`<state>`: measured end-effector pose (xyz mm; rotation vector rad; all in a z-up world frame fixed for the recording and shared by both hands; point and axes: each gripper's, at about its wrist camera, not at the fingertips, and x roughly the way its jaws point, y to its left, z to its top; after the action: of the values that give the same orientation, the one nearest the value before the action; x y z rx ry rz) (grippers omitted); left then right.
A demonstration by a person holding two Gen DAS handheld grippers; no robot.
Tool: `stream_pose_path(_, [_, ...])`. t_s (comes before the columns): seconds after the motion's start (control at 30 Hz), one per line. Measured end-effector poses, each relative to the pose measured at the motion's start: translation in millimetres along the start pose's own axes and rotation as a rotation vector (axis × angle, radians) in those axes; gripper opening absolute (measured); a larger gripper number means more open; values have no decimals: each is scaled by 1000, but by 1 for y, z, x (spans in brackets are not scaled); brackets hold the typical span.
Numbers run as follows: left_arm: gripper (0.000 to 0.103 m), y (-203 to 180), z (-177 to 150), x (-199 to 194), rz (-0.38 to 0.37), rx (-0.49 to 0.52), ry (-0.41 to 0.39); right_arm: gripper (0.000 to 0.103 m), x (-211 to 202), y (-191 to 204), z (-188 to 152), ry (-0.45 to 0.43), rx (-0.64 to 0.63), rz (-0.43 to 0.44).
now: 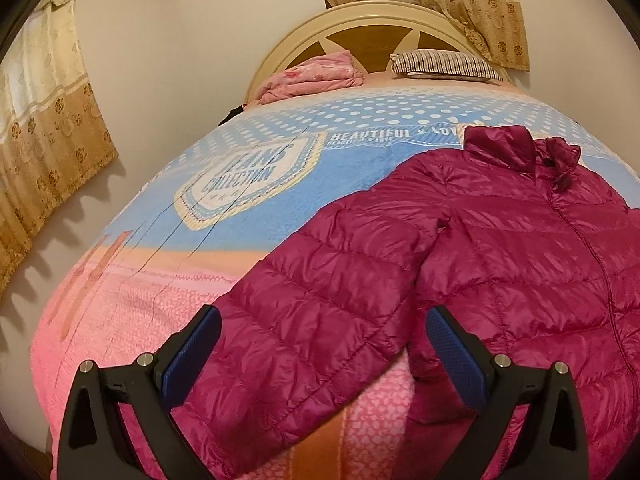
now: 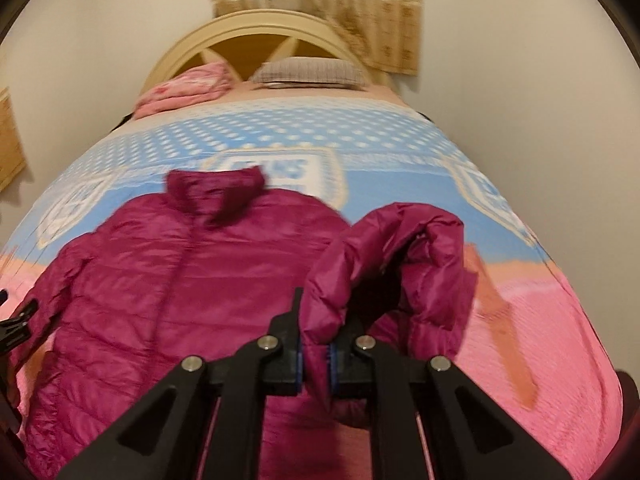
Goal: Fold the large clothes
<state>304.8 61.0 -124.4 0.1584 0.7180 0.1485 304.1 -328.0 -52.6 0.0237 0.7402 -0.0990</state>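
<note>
One sleeve (image 2: 396,264) of the jacket (image 2: 168,280) is pinched in the right gripper (image 2: 316,356), beside the jacket's body, while the left gripper (image 1: 320,344) hangs wide apart over the other sleeve (image 1: 304,320).

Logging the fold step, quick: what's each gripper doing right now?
Left gripper: open, its pads either side of the jacket's sleeve, not pressing it.
Right gripper: shut on the jacket's other sleeve, lifted off the bedspread.
</note>
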Motion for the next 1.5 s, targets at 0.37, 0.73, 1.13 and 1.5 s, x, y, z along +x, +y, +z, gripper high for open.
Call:
stream_pose_path(0.37, [102, 33, -6, 17, 45, -30, 22, 11, 39, 126, -11, 39, -151, 130])
stream_pose_path(0.73, [102, 45, -8, 25, 76, -26, 47, 72, 85, 193, -45, 168, -218, 222])
stream_pose_path(1.13, [102, 28, 30, -15, 118, -59, -10, 93, 10, 198, -75, 131, -314, 401])
stream_pose_path(1.5, [102, 19, 33, -36, 180, -32, -41, 83, -26, 164, -60, -22, -219, 385])
